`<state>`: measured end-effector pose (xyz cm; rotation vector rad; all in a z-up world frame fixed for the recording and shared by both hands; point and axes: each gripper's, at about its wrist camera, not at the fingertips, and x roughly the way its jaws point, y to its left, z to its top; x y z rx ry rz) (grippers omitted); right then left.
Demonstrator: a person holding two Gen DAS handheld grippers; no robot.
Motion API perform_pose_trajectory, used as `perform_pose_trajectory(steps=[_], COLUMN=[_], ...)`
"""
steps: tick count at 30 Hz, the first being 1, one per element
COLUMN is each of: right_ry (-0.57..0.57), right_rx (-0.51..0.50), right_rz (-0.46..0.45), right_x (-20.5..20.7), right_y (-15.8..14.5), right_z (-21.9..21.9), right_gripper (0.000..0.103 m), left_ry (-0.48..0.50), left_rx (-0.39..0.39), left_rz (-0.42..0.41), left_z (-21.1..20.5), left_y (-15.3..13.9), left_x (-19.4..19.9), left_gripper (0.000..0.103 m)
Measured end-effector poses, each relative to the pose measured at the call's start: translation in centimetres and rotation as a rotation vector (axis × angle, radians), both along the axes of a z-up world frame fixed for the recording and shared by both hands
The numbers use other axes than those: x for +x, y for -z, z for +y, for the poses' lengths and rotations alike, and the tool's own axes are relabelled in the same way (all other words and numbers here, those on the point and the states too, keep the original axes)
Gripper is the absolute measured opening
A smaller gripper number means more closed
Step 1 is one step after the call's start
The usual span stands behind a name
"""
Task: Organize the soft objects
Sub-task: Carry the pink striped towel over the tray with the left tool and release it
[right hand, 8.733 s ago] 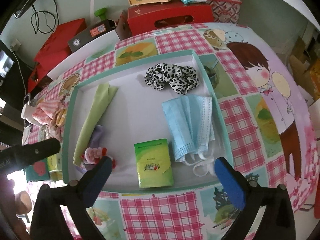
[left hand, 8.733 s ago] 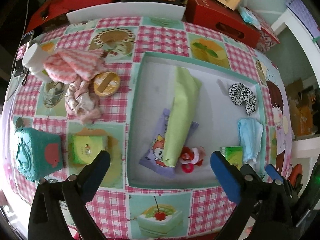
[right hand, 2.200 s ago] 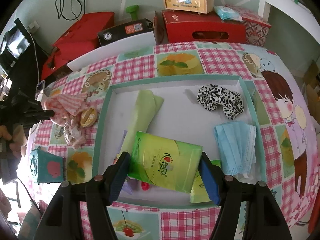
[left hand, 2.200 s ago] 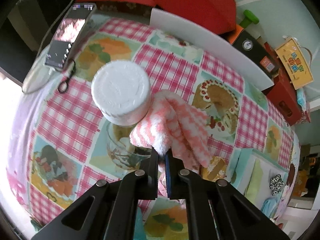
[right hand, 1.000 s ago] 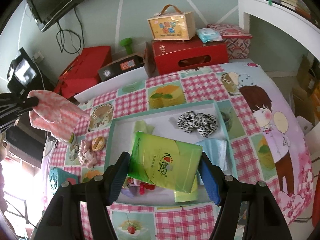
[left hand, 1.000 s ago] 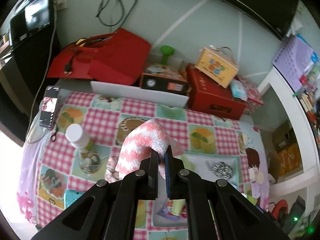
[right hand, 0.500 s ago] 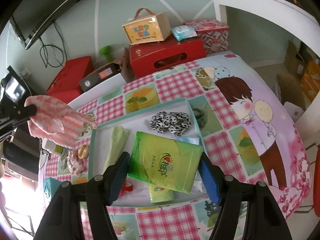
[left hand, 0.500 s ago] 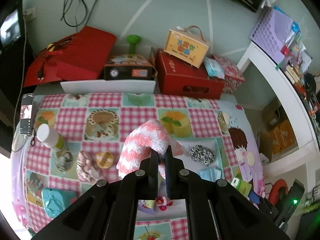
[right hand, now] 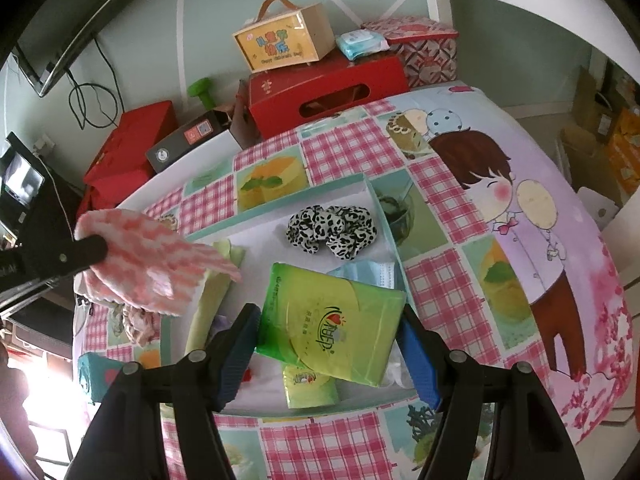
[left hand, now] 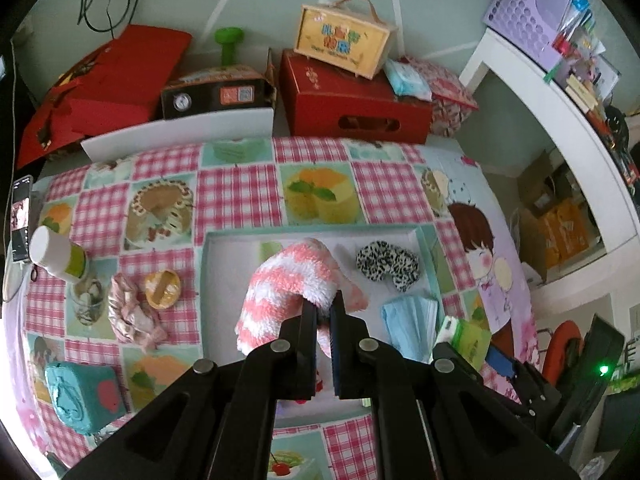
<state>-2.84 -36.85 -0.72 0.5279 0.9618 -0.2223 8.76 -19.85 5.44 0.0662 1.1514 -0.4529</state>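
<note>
Fluffy pink-white cloth (left hand: 292,280) pinched in left jaws, glossy green tissue pack (right hand: 332,324) clamped in right jaws

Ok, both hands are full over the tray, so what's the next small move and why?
Probably lower the left hand-held gripper a little further and release the pink-and-white fuzzy cloth into the tray. It is clamped shut on the cloth, which hangs over the tray's open white middle, between the green cloth and the leopard scrunchie. The right hand-held gripper holds the tissue pack.
</note>
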Motion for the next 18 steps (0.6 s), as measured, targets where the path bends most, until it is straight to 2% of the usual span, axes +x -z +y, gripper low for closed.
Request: perform_pose_trajectory(steps=[6, 18], right_ry=[-0.024, -0.080], right_rx=[0.009, 0.006], right_rz=[0.019, 0.064], right_x=[1.3, 3.8], right_y=[1.2, 3.5], right_z=[0.3, 0.8], right_gripper=[0.071, 0.071], left_ry=[-0.023, -0.025], left_rx=[-0.005, 0.081], left_rz=[0.084, 0.194], left_z=[0.1, -0.3], left_y=[3.1, 8.8], left_x=[0.6, 0.7], left_gripper=[0.005, 0.005])
